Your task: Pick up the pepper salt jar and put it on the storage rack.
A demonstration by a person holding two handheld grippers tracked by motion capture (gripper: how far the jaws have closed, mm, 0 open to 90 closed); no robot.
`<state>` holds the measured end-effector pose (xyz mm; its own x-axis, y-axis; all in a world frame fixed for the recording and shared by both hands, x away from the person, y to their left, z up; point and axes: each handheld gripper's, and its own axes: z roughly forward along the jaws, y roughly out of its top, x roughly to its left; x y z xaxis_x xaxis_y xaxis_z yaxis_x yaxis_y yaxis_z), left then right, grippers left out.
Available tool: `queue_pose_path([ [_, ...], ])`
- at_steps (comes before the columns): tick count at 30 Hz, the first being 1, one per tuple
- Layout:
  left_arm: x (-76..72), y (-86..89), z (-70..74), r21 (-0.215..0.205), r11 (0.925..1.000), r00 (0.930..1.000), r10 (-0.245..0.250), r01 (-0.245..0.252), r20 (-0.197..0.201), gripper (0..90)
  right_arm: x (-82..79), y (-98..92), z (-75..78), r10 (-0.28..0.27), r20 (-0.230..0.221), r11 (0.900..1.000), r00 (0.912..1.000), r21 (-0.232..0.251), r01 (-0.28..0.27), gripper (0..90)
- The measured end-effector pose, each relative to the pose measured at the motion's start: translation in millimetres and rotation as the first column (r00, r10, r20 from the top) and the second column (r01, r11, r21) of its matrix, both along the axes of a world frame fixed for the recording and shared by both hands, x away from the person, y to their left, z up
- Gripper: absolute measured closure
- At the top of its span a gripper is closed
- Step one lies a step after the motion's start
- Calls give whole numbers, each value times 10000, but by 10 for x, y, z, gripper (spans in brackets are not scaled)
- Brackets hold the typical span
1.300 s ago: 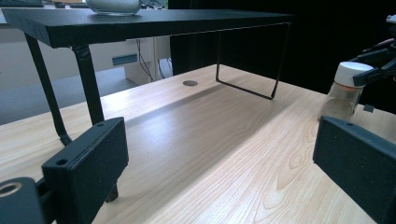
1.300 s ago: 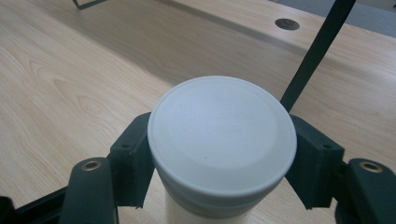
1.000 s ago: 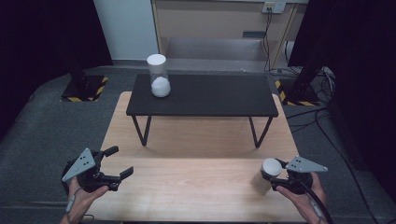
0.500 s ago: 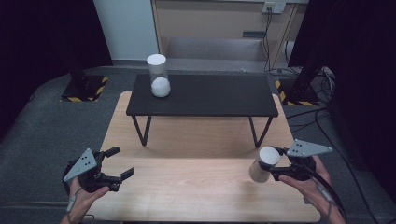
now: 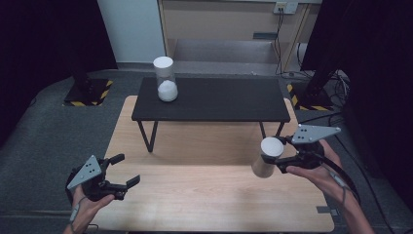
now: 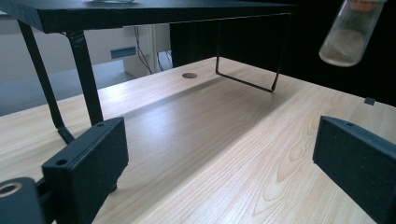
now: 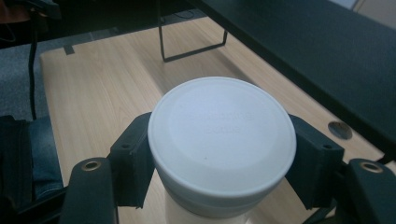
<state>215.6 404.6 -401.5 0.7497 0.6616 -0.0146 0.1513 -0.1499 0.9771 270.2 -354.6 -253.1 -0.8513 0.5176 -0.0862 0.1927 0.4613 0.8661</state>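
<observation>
Clamping a white-lidded clear jar [image 5: 267,157] just under its lid, the right gripper [image 5: 281,155] holds it tilted, clear of the light wooden tabletop [image 5: 204,195], in front of the low black bench [image 5: 214,100] near that bench's right leg. Two such jars are visible: the second clear jar [image 5: 165,78], with white contents, stands on the bench's left end. What fills the held jar is hard to make out. Left of the bench's front, the left gripper [image 5: 127,170] sits with jaws wide and empty.
</observation>
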Motion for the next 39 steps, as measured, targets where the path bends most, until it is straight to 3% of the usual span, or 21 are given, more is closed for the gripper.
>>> queue_pose_path([
  [12, -37, 18, -4, 27, 9998, 9998, 183, -183, -45, 19, 324, 175, 414, 819, -121, 9966, 9966, -16, -819, 337],
  [19, -54, 28, -7, 23, 9997, 9996, 256, -256, -67, 19, 472, 254, 612, 892, -279, 9957, 9956, 262, -885, 338],
  [31, -49, 24, -6, 88, 9995, 9995, 293, -292, -90, 19, 726, 415, 930, 131, -273, 9994, 9995, 314, -123, 338],
  [39, -51, 29, -7, 57, 9996, 9996, 271, -270, -56, 19, 913, 489, 1063, -816, -135, 9952, 9966, 533, 822, 338],
])
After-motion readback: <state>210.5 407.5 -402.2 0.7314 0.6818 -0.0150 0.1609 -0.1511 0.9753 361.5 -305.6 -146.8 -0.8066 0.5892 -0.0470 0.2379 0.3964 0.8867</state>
